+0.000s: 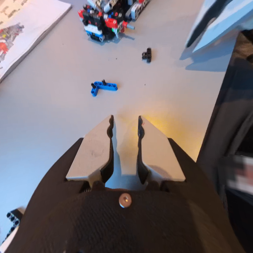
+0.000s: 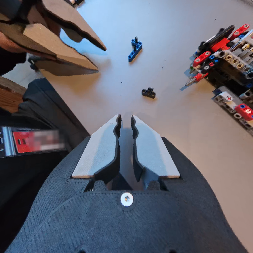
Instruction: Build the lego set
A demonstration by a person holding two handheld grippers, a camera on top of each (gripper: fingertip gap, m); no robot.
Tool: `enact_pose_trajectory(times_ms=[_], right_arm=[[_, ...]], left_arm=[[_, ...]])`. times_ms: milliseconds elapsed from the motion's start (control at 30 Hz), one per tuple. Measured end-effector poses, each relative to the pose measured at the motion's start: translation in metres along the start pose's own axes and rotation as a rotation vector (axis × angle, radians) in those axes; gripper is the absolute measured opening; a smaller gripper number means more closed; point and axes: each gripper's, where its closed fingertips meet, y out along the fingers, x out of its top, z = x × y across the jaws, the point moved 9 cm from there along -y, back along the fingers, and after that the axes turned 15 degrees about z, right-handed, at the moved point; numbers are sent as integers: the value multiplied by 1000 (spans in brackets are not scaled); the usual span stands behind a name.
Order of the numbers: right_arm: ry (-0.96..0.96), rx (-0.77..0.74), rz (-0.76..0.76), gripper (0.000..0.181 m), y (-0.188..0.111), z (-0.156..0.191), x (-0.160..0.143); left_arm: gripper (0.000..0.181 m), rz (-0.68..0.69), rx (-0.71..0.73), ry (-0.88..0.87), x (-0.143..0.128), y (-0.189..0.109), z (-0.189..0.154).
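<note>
I am hovering both sets of fingers over the pale tabletop [image 1: 41, 123], each pair standing narrowly apart and holding nothing: my left gripper [image 1: 126, 117] pointing toward the blue angled beam [image 1: 104, 87], my right gripper [image 2: 126, 116] pointing toward the small black connector [image 2: 149, 93]. The beam is lying flat, well apart from the half-built model [image 1: 105, 23] at the far edge, with two black pins [image 1: 104, 81] standing up from it. The connector is lying near it, clear of everything else.

I am judging both pieces light, rigid and smooth plastic, likely to skid or twist if pinched off-centre. The beam's long straight sides look like the best hold, clear of the pins. The connector is tiny, so only its flat faces offer purchase.

The model is running out of frame in both views, so its open sockets are hard to read. An instruction booklet [image 1: 27, 34] is lying at far left, blurred and cut off. A black beam [image 1: 13, 219] is peeking out behind my left gripper's body, mostly hidden.
</note>
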Motion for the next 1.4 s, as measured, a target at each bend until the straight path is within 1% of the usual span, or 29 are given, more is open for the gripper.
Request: enact_pose_trajectory(times_ms=[100,167,267,367,433,533,600,633,667,833,933,1000,1100,1200,1267,1400], right_arm=[[-47,-21,-6,5,-6,21,-11],[-76,-54,4,4,-9,30,-18],[-91,-99,18,6,-9,29,-25],[-79,-87,22,8,-6,15,-22],[-87,-72,12,7,-5,4,-16],[-123,-43,2,10,-2,-10,-1],[-156,-37,3,13,0,-18,7],[-174,-34,4,14,1,-23,11],[-195,-28,6,18,3,-27,15],[-319,25,22,34,15,-42,27],[-366,33,37,35,24,-49,29],[-379,70,16,34,28,-47,28],[-405,120,21,23,27,-38,24],[-468,209,13,20,26,-23,21],[-521,260,-13,20,24,-14,22],[-521,308,-49,19,18,-17,21]], left_arm=[[32,4,28,-21,-11,-7,0],[32,1,51,-29,-20,-14,-1],[32,-4,50,-56,-33,-23,2],[33,-20,26,-95,-40,-29,6],[33,-35,3,-101,-41,-30,7],[33,4,-19,-78,-40,-26,4],[30,8,-9,-50,-40,-25,2],[31,6,1,-40,-40,-26,1],[34,1,6,-32,-40,-26,0],[33,7,-26,-52,-40,-25,2],[31,11,-60,-68,-40,-24,4],[29,10,-71,-67,-40,-24,4],[27,9,-77,-67,-39,-24,4],[26,14,-104,-88,-39,-22,7],[21,13,-120,-108,-37,-21,12],[18,11,-138,-109,-31,-16,19]])
